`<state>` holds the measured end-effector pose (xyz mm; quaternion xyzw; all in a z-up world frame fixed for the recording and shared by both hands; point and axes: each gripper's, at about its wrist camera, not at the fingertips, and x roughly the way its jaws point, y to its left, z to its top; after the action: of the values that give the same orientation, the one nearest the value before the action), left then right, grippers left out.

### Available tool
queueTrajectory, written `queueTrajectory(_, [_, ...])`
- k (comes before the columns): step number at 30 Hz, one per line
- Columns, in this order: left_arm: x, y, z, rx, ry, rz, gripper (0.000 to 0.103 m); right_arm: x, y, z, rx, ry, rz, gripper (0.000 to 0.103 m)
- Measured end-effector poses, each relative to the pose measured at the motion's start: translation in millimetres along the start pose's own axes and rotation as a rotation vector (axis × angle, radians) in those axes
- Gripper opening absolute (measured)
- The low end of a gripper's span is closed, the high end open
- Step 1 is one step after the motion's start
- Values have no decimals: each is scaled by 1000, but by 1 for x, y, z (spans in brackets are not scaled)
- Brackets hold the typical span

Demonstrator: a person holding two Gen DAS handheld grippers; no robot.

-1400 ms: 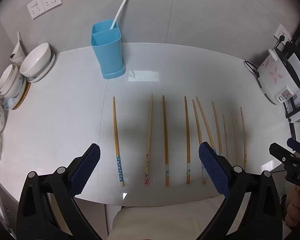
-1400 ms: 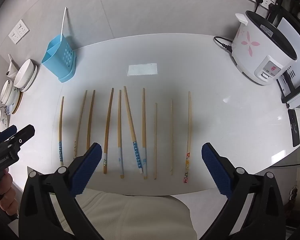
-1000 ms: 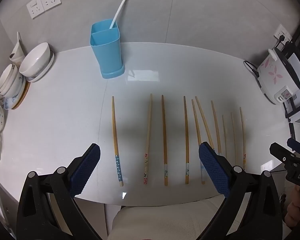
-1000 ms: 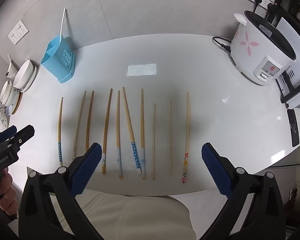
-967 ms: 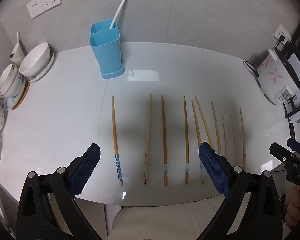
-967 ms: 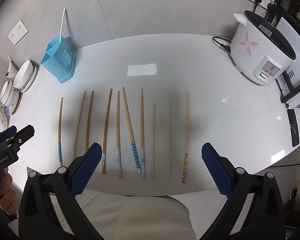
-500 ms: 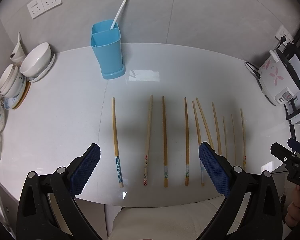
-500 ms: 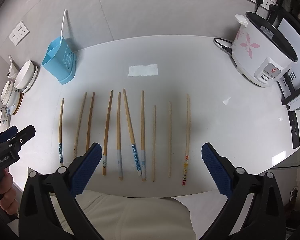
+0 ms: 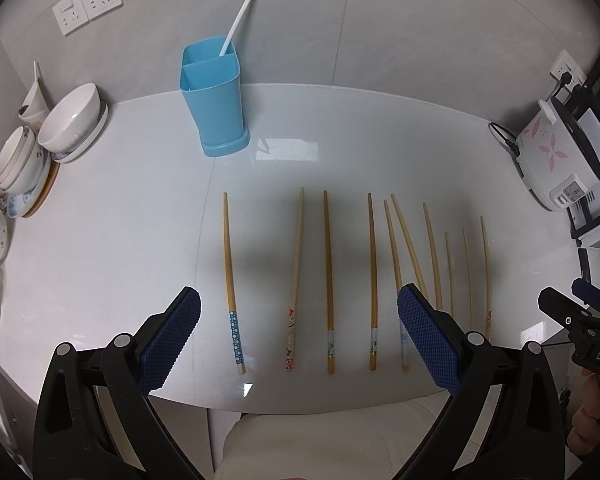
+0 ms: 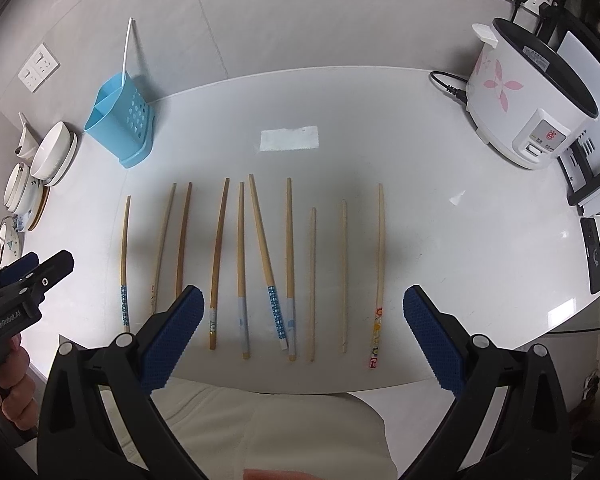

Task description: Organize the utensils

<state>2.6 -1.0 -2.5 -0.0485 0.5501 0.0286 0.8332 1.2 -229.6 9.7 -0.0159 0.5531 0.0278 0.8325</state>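
Several wooden chopsticks [image 9: 328,272] lie side by side on the white table [image 9: 100,240], handles toward me; they also show in the right wrist view [image 10: 288,256]. A blue utensil holder [image 9: 214,100] with a white straw [image 9: 240,16] stands at the back left; it also shows in the right wrist view [image 10: 120,124]. My left gripper [image 9: 298,340] is open and empty, held above the chopsticks' near ends. My right gripper [image 10: 302,336] is open and empty, over the right half of the row.
Stacked white bowls [image 9: 74,122] and plates [image 9: 20,168] sit at the left edge. A white rice cooker [image 10: 528,96] with a cord stands at the back right. A black remote [image 10: 594,252] lies at the right edge.
Both grippers have drifted slightly; the views shift a little. Nothing on the table has moved, and both grippers stay open.
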Motion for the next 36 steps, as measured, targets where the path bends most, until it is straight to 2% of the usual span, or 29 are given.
queueTrajectory(36, [-2, 4, -2, -9, -6, -17, 97, 2, 0, 1, 11, 0, -19, 95])
